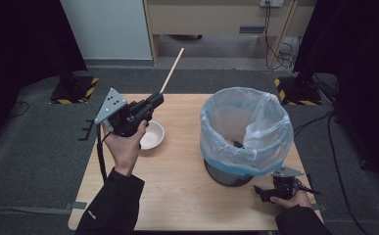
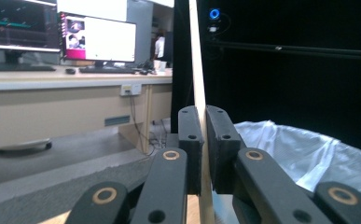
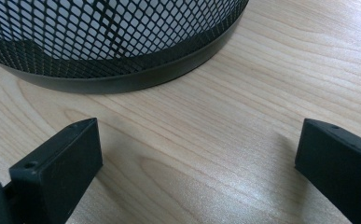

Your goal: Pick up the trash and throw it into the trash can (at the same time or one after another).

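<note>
Jaws of my left gripper (image 1: 153,101) pinch a thin wooden stick (image 1: 172,70) above the white bowl (image 1: 151,135), likely bound for the lined mesh bin (image 1: 246,132), while my right gripper (image 1: 263,191) rests agape, empty, beside its base.

Your left tool (image 1: 156,99), raised at centre-left of the frame, grips a thin wooden stick (image 1: 172,70) slanting toward the upper centre. Just below it a white bowl (image 1: 150,135) sits on the bench (image 1: 177,181). Right of centre stands a mesh bin (image 1: 228,174) lined with a pale blue bag (image 1: 270,134). Your right tool (image 1: 261,191) rests at lower right beside its base.
</note>
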{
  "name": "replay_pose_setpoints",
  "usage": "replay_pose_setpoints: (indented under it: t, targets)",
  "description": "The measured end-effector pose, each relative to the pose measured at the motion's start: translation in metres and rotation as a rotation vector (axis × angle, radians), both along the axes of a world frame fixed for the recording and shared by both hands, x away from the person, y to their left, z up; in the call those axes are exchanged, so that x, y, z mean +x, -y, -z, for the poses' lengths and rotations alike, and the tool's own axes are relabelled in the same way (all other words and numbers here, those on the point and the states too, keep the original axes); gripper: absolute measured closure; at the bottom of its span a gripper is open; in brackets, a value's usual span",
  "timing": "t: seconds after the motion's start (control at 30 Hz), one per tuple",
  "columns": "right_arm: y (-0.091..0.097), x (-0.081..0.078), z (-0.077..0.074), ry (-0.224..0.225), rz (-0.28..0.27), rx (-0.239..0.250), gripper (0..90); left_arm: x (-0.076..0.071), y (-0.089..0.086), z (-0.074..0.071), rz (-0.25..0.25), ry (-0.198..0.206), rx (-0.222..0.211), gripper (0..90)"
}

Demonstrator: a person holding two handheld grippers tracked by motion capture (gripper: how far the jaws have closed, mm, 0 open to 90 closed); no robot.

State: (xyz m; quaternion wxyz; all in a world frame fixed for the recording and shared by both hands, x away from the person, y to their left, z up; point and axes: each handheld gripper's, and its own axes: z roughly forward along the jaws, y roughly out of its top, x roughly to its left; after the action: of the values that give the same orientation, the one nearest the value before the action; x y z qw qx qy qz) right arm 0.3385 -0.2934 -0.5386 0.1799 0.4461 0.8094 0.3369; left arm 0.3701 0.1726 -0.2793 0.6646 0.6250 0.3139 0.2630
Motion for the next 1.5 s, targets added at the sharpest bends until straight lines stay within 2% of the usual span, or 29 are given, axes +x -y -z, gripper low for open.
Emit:
replay_pose_setpoints:
  t: [0.33,0.83,1.17,1.5]
  targets:
    - [0.000,0.000,0.000,0.000,0.000,-0.001,0.8,-0.002,0.032,-0.019,0.065,0.040,0.012,85.1]
    - [0.000,0.000,0.000,0.001,0.000,-0.001,0.8,0.001,0.077,-0.030,0.144,0.054,0.029,85.1]
    - [0.000,0.000,0.000,0.005,0.001,0.000,0.8,0.005,0.110,-0.027,0.197,0.044,0.036,85.1]
    - [0.000,0.000,0.000,0.005,0.000,-0.001,0.8,0.010,0.137,-0.017,0.235,0.017,0.069,85.1]
